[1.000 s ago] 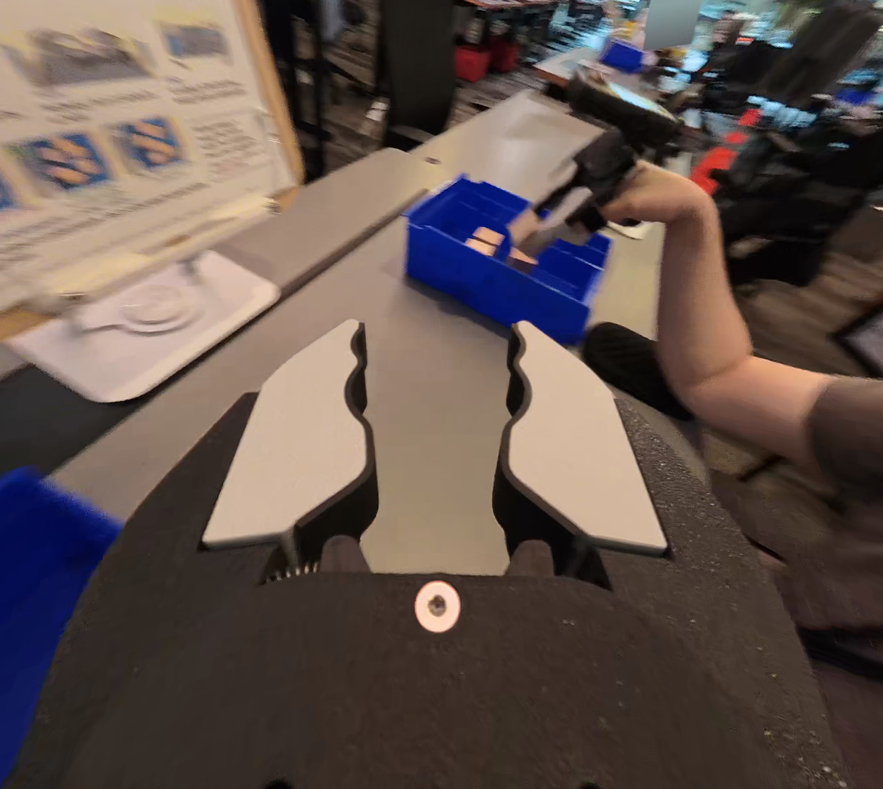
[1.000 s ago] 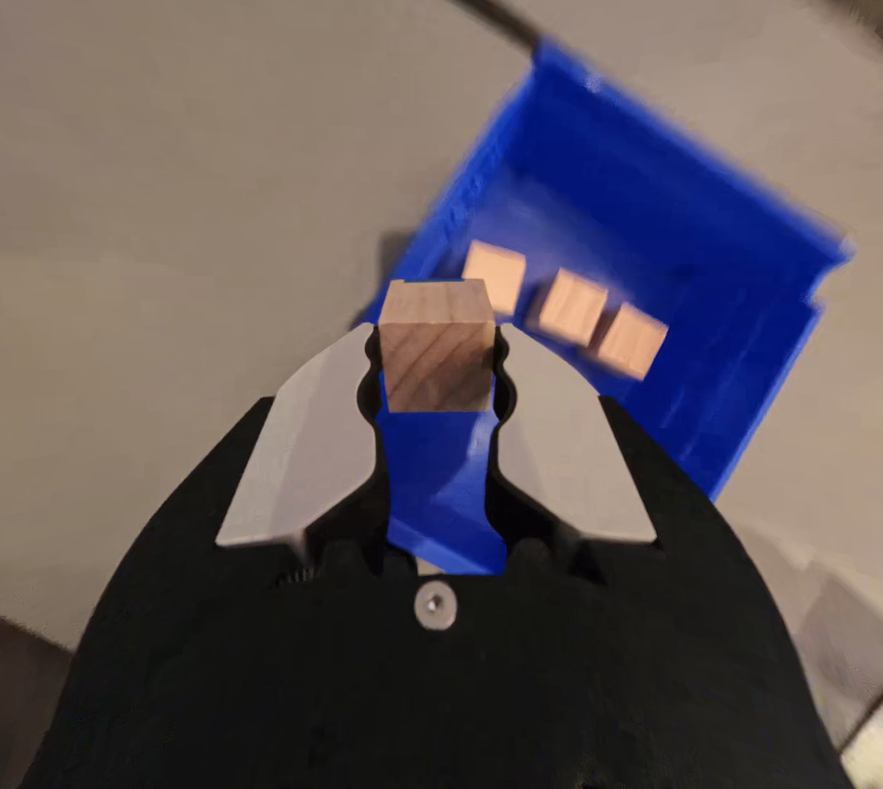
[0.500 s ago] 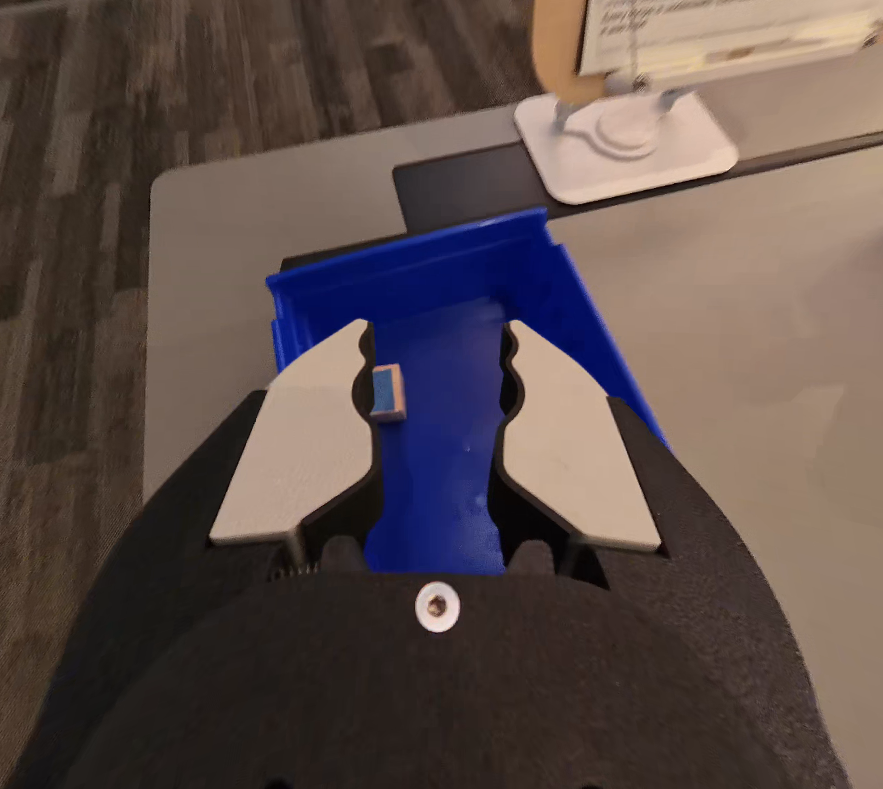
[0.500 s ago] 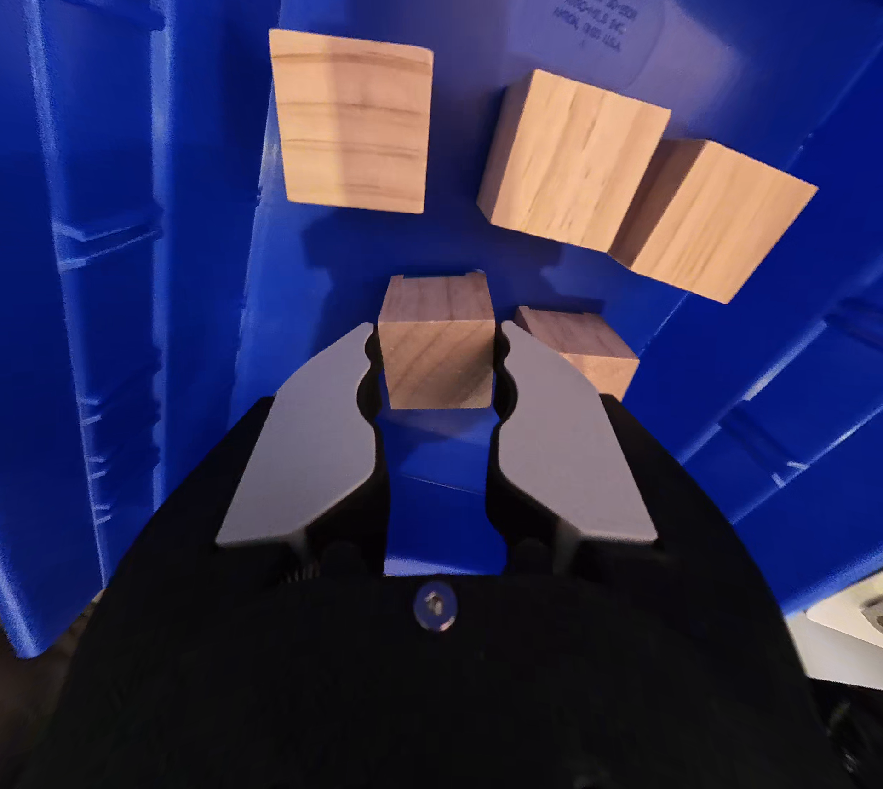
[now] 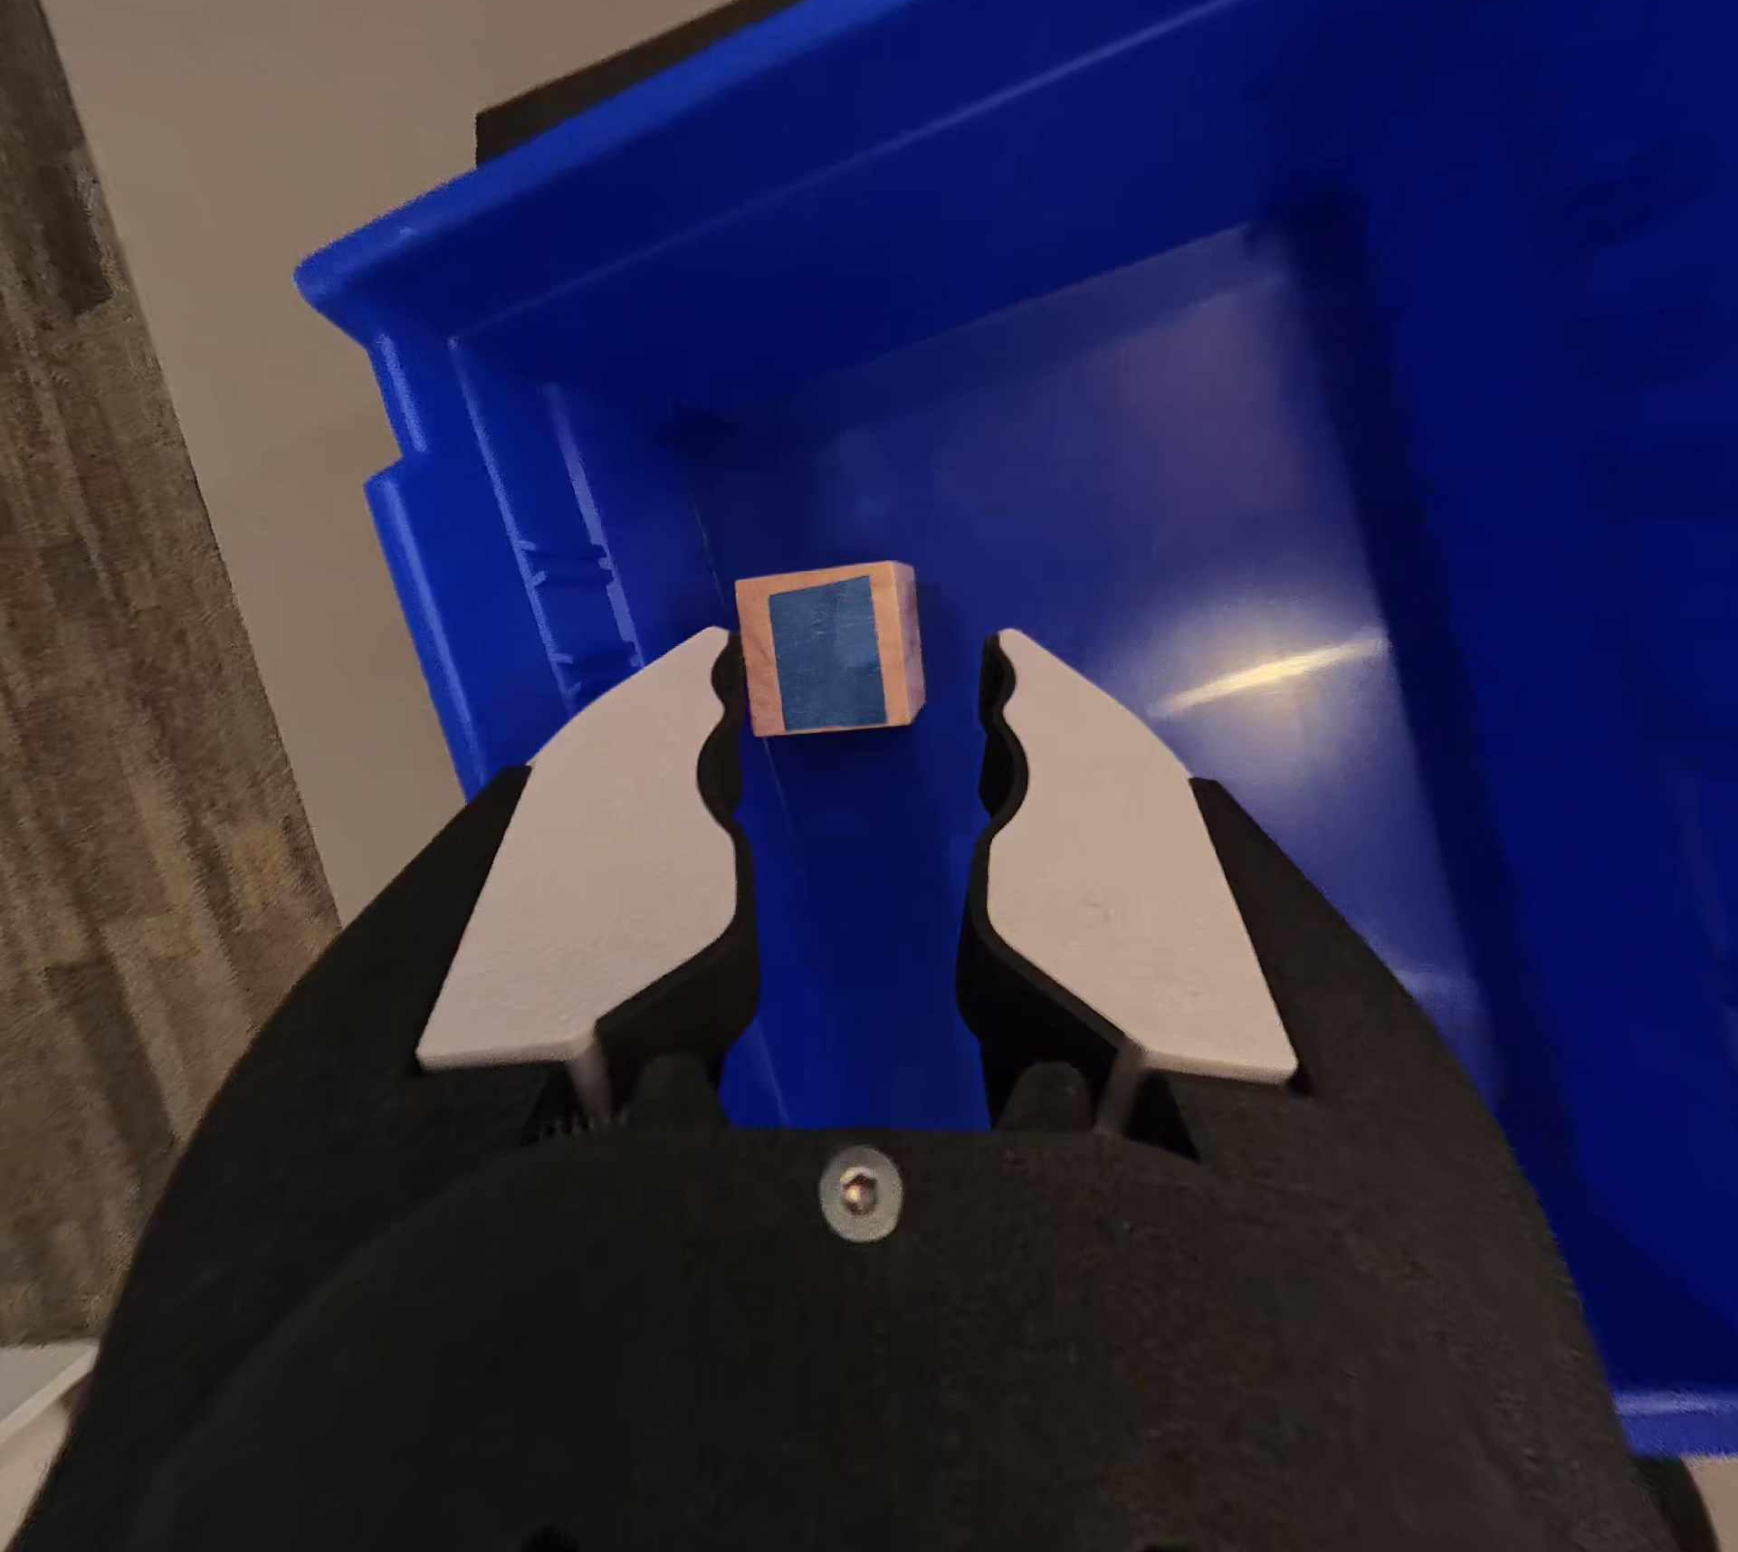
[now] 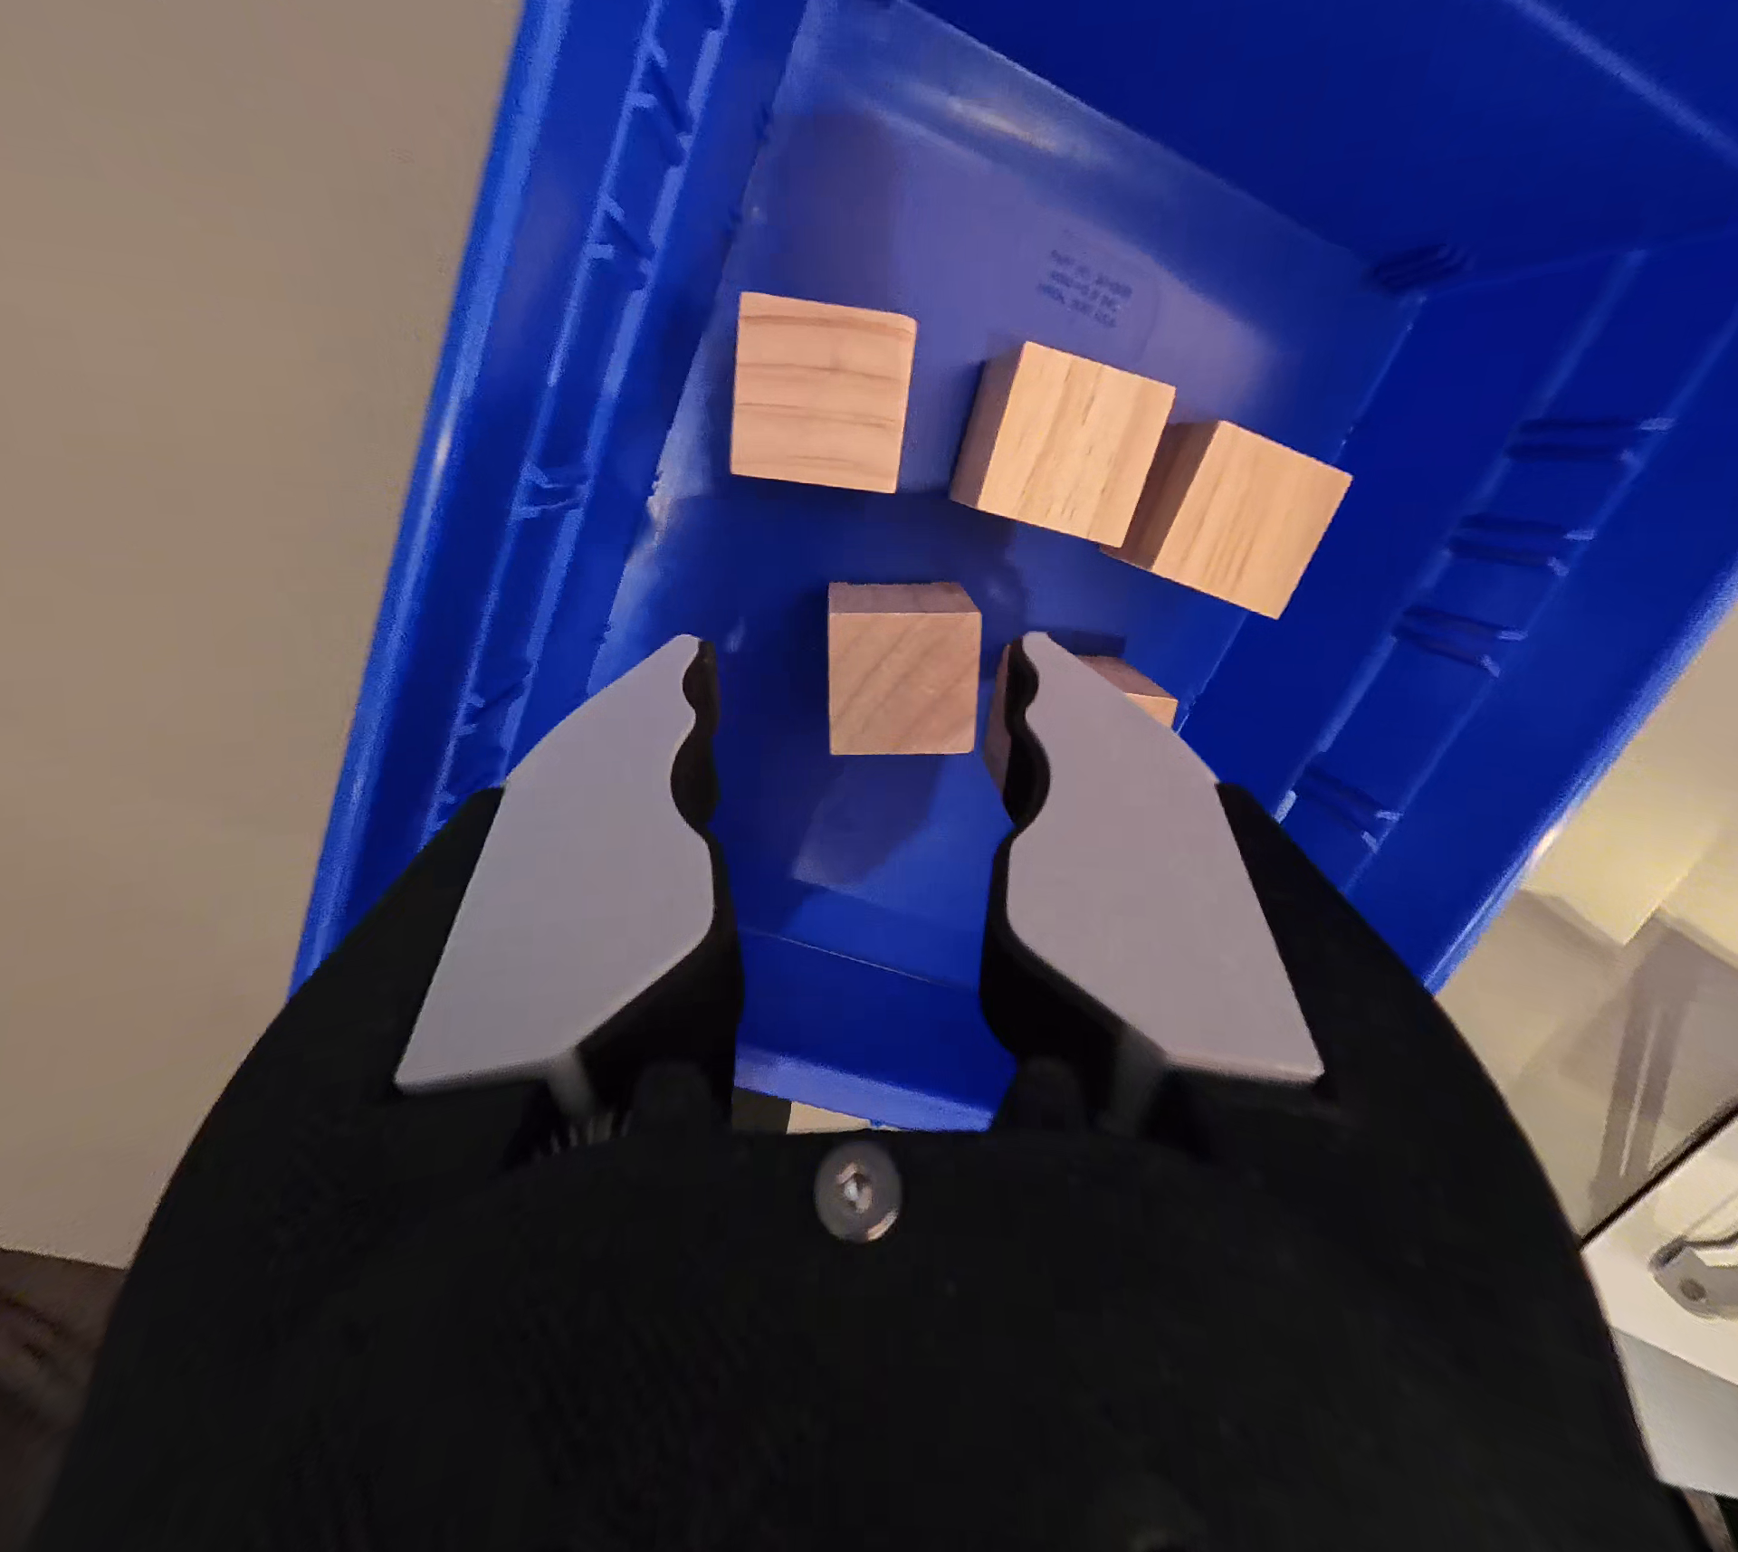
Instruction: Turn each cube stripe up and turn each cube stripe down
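With both my tongs spread and holding nothing, my left gripper (image 5: 856, 642) brackets a striped cube (image 5: 828, 647) near the bin (image 5: 1034, 125) wall; my right gripper (image 6: 861, 647) brackets a plain cube (image 6: 901, 668), and closing may, I judge, snag its partly hidden neighbour (image 6: 1143, 694).

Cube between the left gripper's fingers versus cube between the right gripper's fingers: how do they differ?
The left cube shows a blue stripe facing up and lies alone in its blue bin. The right cube shows only bare wood, with four more cubes around it. Both are wooden, unheld between open fingers.

Left gripper (image 5: 856, 642) jaws spread, gripping nothing; right gripper (image 6: 861, 647) likewise.
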Demonstrator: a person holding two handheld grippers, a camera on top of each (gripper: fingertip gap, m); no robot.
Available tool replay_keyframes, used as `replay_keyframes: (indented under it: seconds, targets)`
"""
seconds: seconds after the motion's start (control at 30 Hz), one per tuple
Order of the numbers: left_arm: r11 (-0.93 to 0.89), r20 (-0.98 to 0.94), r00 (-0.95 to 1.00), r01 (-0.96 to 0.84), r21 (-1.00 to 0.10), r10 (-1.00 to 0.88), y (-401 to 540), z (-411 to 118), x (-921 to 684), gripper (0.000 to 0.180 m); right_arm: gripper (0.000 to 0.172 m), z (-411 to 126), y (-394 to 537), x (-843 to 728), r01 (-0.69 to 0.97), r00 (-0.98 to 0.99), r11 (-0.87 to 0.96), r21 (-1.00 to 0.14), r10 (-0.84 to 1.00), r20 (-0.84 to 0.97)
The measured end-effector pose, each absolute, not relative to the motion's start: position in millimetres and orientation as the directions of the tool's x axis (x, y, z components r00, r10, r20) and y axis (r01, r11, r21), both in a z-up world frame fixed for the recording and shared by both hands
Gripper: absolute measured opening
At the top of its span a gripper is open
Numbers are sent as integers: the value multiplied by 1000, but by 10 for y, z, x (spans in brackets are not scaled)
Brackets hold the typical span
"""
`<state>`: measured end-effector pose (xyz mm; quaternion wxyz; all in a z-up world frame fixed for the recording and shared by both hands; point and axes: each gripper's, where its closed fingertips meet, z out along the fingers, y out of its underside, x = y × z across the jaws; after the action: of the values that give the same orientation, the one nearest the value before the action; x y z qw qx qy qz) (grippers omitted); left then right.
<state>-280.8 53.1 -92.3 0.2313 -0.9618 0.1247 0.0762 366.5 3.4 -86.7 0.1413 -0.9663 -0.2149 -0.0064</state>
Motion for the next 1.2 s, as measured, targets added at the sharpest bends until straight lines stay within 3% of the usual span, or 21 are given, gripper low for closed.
replay_keyframes:
  seconds: [0.67, 0.87, 0.97, 1.03, 1.13, 1.2]
  targets:
    - [-930, -309, 929, -282, -234, -204, 542, -1383, -2995, 53, 61, -816, 27, 3598, 464, 885, -843, -274, 454, 103]
    - [-926, -296, 930, -291, -240, -216, 520, -1330, -2931, 48, 60, -779, 29, 3596, 469, 883, -838, -280, 455, 119]
    - [-893, -297, 933, -300, -336, -202, 520, -999, -2847, 48, 59, -694, 37, 3618, 458, 889, -837, -299, 433, 150]
    - [-829, -247, 949, -294, -476, -194, 527, -608, -2673, 48, 58, -548, 55, 3635, 446, 895, -827, -342, 402, 195]
    - [-636, -55, 959, -226, -738, -278, 455, 139, -2154, 48, 55, -180, 75, 3527, 467, 883, -758, -455, 374, 284]
    - [-515, 139, 876, -138, -846, -462, 250, 588, -1626, 48, 55, 143, 77, 3261, 528, 849, -638, -561, 398, 347]
